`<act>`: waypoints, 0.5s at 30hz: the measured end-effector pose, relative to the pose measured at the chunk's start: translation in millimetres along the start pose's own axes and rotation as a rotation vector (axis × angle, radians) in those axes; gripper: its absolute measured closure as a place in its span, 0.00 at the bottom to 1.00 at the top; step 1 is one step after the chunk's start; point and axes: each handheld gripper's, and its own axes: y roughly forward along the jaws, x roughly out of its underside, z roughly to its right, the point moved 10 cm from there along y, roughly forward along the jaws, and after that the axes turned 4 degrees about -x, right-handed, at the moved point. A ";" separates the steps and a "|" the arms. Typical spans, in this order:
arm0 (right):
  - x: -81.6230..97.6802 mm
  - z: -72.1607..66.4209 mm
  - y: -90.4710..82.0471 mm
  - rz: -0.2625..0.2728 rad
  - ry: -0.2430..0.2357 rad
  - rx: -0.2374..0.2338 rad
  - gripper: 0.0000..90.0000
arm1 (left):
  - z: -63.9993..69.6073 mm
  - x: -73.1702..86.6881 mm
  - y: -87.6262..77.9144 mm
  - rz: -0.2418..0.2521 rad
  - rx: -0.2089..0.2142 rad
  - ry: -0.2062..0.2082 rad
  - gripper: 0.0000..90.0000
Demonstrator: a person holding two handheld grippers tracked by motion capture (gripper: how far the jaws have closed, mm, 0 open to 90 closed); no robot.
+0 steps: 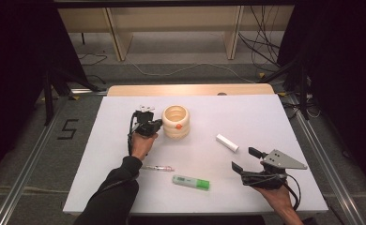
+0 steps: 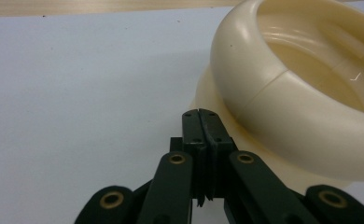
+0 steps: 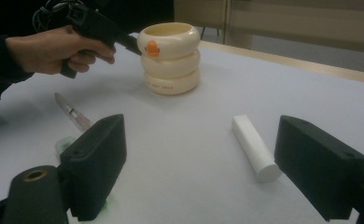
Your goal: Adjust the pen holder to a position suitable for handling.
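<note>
White tabletop (image 1: 125,154), bearing all. Cream ringed holder (image 1: 176,121) upright near the far middle. Left claw (image 1: 156,125) shut on nothing, tips against the holder's lower ring; likely steadying or nudging it. Right claw (image 1: 243,160) wide open, empty, aimed at the white cylinder (image 1: 227,142) just ahead. Next, probably: advance to straddle the cylinder, then close.

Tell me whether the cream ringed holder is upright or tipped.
Upright: the cream ringed holder stands on its base on the table, mouth facing up.
</note>
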 end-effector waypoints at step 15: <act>1.0 0.0 0.8 -0.006 0.008 0.001 0.20 | 11.6 -3.6 7.8 -0.009 -0.005 -0.009 1.00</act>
